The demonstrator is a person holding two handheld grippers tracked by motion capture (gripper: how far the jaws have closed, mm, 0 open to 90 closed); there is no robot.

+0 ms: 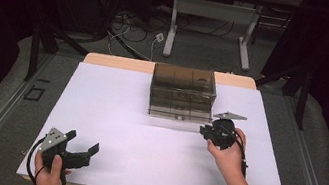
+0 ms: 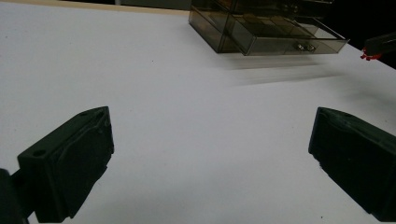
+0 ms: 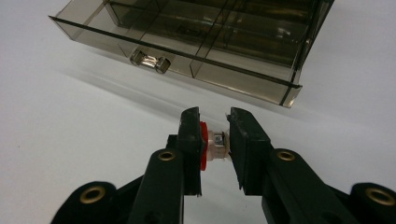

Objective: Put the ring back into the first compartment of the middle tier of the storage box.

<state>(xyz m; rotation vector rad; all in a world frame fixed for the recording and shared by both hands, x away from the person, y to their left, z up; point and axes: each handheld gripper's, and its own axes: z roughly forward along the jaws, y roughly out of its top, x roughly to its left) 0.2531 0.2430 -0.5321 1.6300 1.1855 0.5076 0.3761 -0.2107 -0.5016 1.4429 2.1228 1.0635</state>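
The right gripper [image 3: 215, 140] clenches a small red-and-white part [image 3: 211, 146] just near of a smoky plastic drawer box [image 1: 183, 91]; the left gripper [image 1: 81, 142], jaws released, rests near-left on the white table [image 1: 142, 154].

smoky clear drawer box [image 1: 183, 91] mid-table, bottom drawer [image 3: 187, 56] pulled out; small red-capped piece [image 3: 212, 144] pinched between jaws.

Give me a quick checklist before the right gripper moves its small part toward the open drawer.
1. Right gripper shut on the small red and white part: ok.
2. Bottom drawer of the smoky organiser pulled out: ok.
3. Table between right gripper and drawer clear: ok.
4. Left gripper open, low at the near left, out of the way: ok.
5. Which compartment should take the part: cannot tell.
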